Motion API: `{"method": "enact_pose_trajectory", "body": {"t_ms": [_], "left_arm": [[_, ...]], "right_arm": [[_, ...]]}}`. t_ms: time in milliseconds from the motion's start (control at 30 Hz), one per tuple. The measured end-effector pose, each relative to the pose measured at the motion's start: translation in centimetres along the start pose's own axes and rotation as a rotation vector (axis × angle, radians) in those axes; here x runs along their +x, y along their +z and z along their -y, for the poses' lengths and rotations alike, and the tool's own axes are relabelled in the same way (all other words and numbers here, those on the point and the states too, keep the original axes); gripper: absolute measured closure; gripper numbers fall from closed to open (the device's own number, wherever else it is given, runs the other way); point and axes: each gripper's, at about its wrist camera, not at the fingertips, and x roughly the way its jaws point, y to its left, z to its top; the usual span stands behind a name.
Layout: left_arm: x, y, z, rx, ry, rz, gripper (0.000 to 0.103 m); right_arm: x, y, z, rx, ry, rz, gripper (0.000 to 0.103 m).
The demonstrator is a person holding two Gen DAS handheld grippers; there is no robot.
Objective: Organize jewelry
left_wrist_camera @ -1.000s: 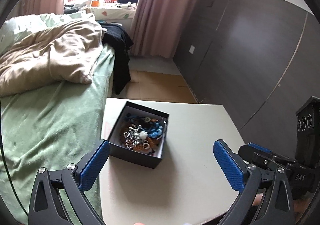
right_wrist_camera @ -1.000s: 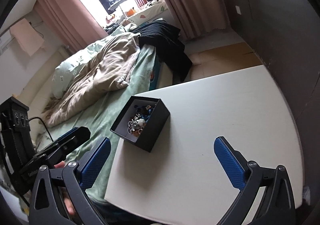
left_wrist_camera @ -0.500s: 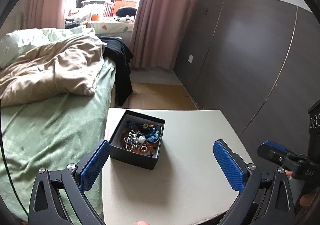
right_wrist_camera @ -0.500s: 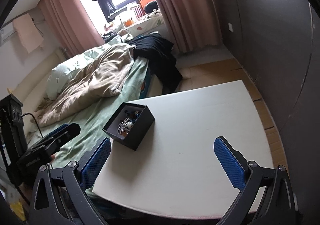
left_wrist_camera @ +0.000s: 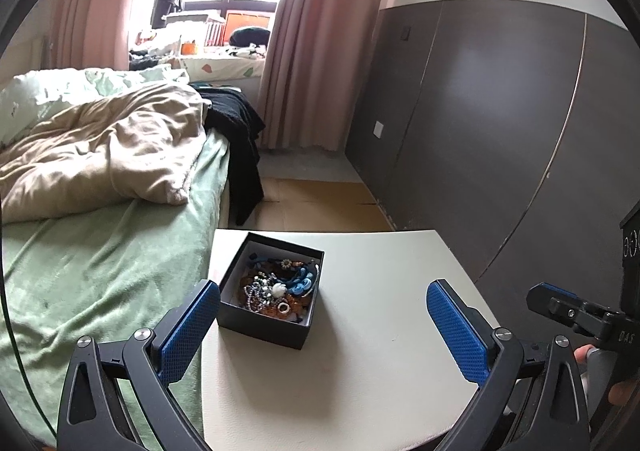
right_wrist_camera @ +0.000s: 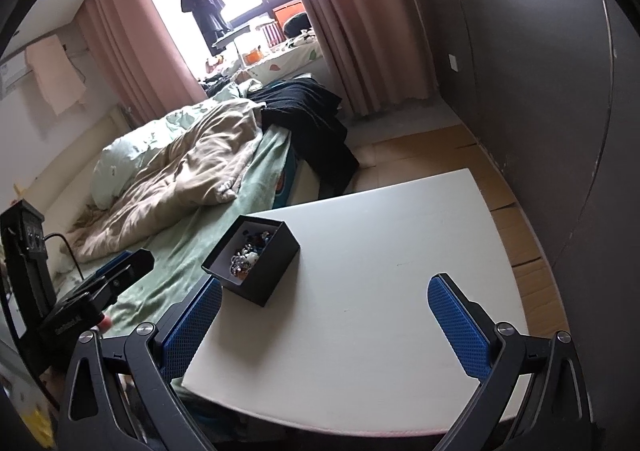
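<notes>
A: Where does the jewelry sit, and what could go wrong from here?

B: It lies in a tangled heap inside the black box [left_wrist_camera: 276, 293], which rests on the white counter [left_wrist_camera: 360, 351] at its left side, close to the edge that meets the bed [left_wrist_camera: 100, 263]. The left hand-held gripper [left_wrist_camera: 322, 325] hangs spread wide with nothing between its blue pads, near the box but clear of it. The right hand-held gripper [right_wrist_camera: 326, 325] is spread just as wide and empty, over the near middle of the counter.

A: So the risk is the edge?

B: Mostly. A push from the right could slide the light box leftward off the counter and onto the green blanket, spilling everything. The other hazard is the tangle itself: chains, beads and a blue cord [left_wrist_camera: 302, 283] lie knotted together, so lifting one piece probably drags others up and drops them.

A: And the room to move?

B: Plenty to the right and far side of the box, where the counter is bare out to its rounded right edge. The dark wall panels [left_wrist_camera: 500, 131] stand beyond that edge, well apart. The left is tight: little counter shows between box and bed. Pieces are likely best laid out on the open right half.
</notes>
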Motion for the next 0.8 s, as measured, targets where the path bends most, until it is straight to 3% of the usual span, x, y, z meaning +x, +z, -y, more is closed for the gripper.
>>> {"method": "enact_pose_trajectory", "body": {"t_ms": [800], "left_arm": [[-0.53, 0.05, 0.52, 0.006, 0.001, 0.011, 0.000]], "right_arm": [[-0.61, 0.41, -0.56, -0.021, -0.018, 0.006, 0.000]]}}
